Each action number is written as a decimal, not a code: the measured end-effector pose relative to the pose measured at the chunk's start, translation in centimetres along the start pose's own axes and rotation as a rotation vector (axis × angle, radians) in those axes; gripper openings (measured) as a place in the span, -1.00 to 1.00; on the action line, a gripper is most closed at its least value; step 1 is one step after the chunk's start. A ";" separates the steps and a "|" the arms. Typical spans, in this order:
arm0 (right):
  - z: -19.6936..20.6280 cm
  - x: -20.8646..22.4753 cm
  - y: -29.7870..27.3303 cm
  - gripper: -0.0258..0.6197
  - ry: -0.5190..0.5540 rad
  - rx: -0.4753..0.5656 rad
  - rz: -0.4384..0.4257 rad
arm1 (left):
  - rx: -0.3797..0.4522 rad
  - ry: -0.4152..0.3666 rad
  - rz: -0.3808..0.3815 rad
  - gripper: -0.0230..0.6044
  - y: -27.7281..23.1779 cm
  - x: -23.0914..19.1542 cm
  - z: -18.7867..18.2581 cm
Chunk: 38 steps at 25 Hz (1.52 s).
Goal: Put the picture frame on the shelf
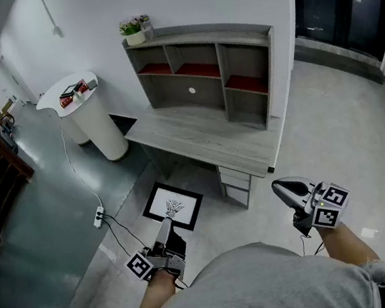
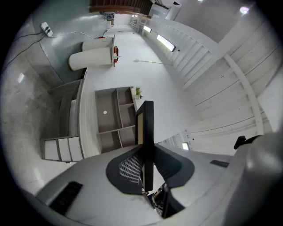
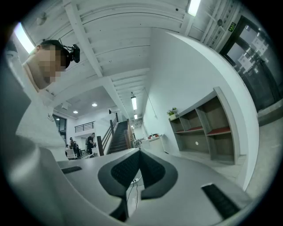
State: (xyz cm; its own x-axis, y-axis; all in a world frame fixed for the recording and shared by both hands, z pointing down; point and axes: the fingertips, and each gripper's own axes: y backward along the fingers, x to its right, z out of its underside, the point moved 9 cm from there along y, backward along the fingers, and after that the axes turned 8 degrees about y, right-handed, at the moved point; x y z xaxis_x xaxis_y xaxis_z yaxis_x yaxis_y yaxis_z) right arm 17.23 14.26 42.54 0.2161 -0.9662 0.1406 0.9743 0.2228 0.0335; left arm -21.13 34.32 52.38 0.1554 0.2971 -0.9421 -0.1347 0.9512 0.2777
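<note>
Grey wood-grain shelf unit [image 1: 202, 33] stands at the back of a matching desk [image 1: 204, 137], with open compartments and some red floors. The black picture frame [image 1: 174, 207], with its white print face-up, hangs low over the floor in front of the desk, well short of the shelf. The left gripper [image 1: 167, 224] pinches its near edge. The right gripper [image 1: 279, 188] is held apart, its jaws pressed together on nothing. A small potted plant [image 1: 134, 30] sits on the top's left end. Judgement: the carry calls for a firm pinch, a lift clear of the desk edge, the frame tipped upright before it is set down, and a spot away from the plant. The head view alone gives the frame's face and its gap from the shelf. The left gripper view alone shows the frame edge-on between the pads. The right gripper view alone confirms the empty jaws and shows a distant staircase.
</note>
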 end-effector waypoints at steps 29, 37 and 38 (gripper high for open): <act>-0.1 3.6 8.0 -0.87 -0.020 0.022 -0.014 | 0.001 -0.012 0.004 -0.66 -3.3 0.6 8.1; 0.1 6.3 9.2 -0.86 -0.033 0.025 -0.009 | -0.008 -0.017 0.002 -0.66 -5.5 0.2 9.5; 0.0 6.5 8.9 -0.86 -0.032 0.023 -0.010 | -0.007 -0.016 0.004 -0.66 -5.8 0.2 9.3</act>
State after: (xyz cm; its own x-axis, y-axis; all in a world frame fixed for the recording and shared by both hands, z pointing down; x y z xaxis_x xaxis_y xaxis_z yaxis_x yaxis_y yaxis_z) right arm 27.35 9.98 43.77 0.2034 -0.9639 0.1721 0.9747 0.2159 0.0574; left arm -11.21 29.65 52.37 0.1702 0.3025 -0.9378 -0.1421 0.9493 0.2804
